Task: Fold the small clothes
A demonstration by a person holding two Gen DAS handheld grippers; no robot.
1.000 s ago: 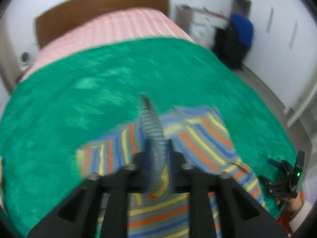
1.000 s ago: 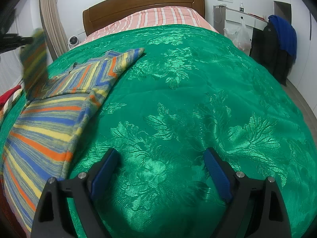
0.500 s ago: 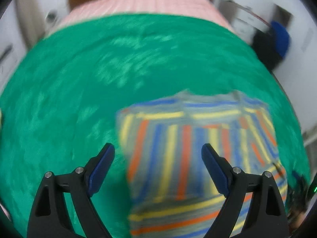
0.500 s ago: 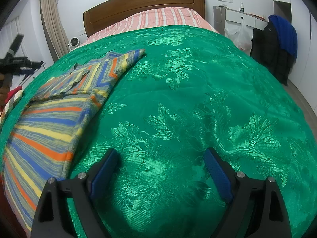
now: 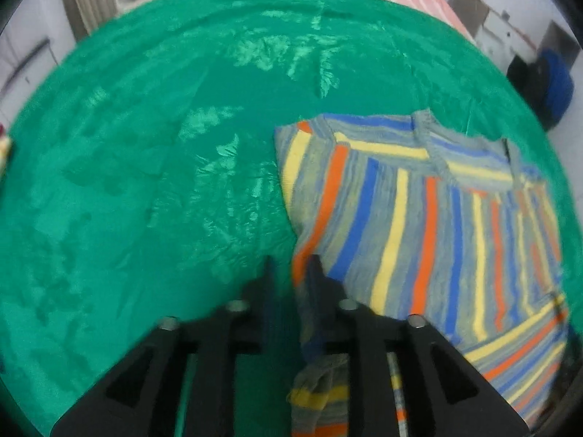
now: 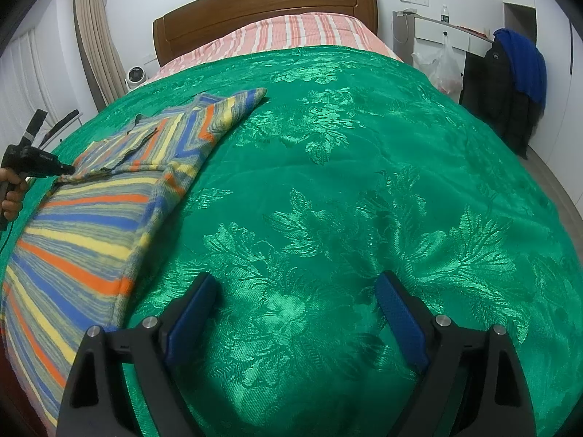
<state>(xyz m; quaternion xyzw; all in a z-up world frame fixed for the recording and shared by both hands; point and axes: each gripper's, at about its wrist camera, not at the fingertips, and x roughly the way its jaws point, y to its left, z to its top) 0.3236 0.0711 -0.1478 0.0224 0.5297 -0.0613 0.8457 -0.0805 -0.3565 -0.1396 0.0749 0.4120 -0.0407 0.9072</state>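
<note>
A small striped knit sweater (image 5: 419,218), grey with orange, blue and yellow stripes, lies on a green bedspread (image 5: 164,182). One sleeve is folded over its body. My left gripper (image 5: 291,273) has its jaws nearly together at the sweater's left edge, pinching the fabric edge; a bit of striped cloth hangs below the fingers. In the right wrist view the sweater (image 6: 91,218) lies at the left and the left gripper (image 6: 69,171) touches its near edge. My right gripper (image 6: 295,298) is open and empty above bare bedspread (image 6: 364,182).
A wooden headboard (image 6: 262,3) and pink striped bedding (image 6: 291,32) are at the far end. A white cabinet (image 6: 437,32) and a chair with dark and blue jackets (image 6: 510,83) stand to the right of the bed. Curtains (image 6: 94,47) hang at the left.
My left gripper let go of the sleeve, which now lies folded on the sweater, then moved to the sweater's left edge and closed on it. The right gripper has not moved.
</note>
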